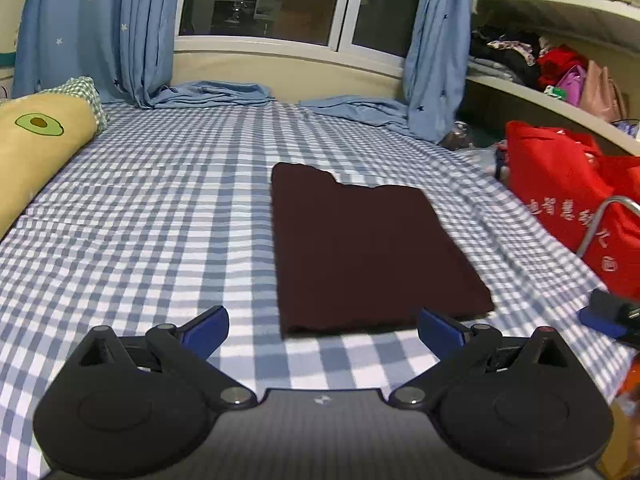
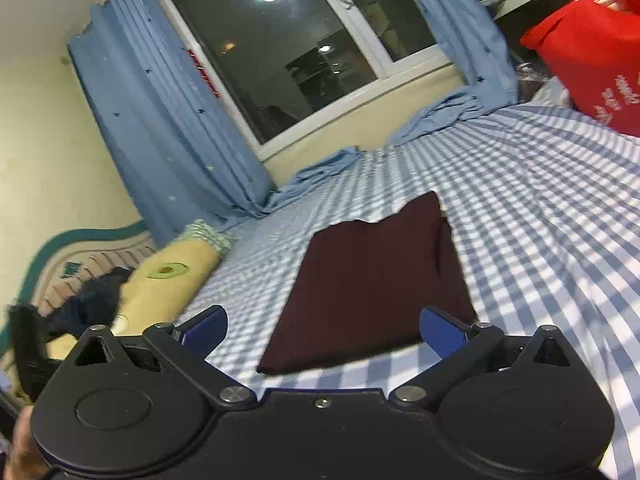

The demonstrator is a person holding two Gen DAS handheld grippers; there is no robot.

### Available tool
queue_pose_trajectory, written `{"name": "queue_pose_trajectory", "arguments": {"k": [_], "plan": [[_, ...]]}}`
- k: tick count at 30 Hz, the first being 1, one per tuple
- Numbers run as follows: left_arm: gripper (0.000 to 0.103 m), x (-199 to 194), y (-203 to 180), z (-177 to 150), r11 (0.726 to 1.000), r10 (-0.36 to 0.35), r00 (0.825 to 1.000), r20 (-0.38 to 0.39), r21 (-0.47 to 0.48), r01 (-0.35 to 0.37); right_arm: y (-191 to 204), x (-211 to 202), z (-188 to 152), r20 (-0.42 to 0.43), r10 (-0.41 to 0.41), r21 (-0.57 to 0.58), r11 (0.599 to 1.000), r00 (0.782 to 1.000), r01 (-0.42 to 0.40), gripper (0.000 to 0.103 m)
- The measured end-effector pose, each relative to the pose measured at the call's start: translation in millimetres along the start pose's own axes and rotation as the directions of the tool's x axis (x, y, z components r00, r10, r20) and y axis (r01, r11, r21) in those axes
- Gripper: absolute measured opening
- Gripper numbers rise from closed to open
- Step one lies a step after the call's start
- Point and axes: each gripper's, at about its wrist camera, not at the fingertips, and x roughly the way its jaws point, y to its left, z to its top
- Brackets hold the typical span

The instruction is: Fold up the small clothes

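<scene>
Dark maroon garment flat on checked bedsheet; soft, light, limp, best pinched at near corners. Left gripper and right gripper both spread wide, empty.

Checked bed sheet, dark window, blue star curtains

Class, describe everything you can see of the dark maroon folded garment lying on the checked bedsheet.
The dark maroon folded garment is a flat, roughly rectangular piece of soft, matte cloth. Its far edge is stepped, one corner reaching further than the rest. It lies on the blue-and-white checked bedsheet, touching nothing else. The left gripper and right gripper are both open just short of its near edge, not gripping it.
</scene>
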Motion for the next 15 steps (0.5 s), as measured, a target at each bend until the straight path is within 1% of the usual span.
{"name": "queue_pose_trajectory", "arguments": {"k": [2, 4, 7, 10, 15], "plan": [[0.103, -7.1, -2.9, -1.9, 1.0, -0.015, 1.0, 0.002, 0.01, 0.015, 2.3, -0.9, -6.4, -0.012, -0.007, 0.009, 1.0, 1.0, 0.007, 0.102], [0.103, -13.7, -6.9, -3.7, 0.999, -0.031, 1.0, 0.008, 0.019, 0.03, 1.6, 2.1, -11.7, -0.039, 0.005, 0.021, 1.0, 0.999, -0.004, 0.102], [0.103, -20.2, -11.1, -5.7, 0.998, -0.066, 0.998, 0.005, 0.02, 0.066, 1.5, 5.1, -15.3, -0.075, -0.01, 0.032, 0.999, 0.997, 0.013, 0.102], [0.103, -22.9, -13.3, -7.1, 0.995, -0.094, 0.996, 0.002, 0.017, 0.094, 3.0, 4.8, -16.6, -0.079, -0.024, 0.035, 0.999, 0.997, 0.027, 0.102], [0.103, -18.5, -12.9, -7.8, 0.994, -0.109, 0.994, -0.006, 0.015, 0.109, 4.7, 8.1, -17.8, -0.087, -0.037, 0.02, 0.999, 0.995, 0.039, 0.102]]}}
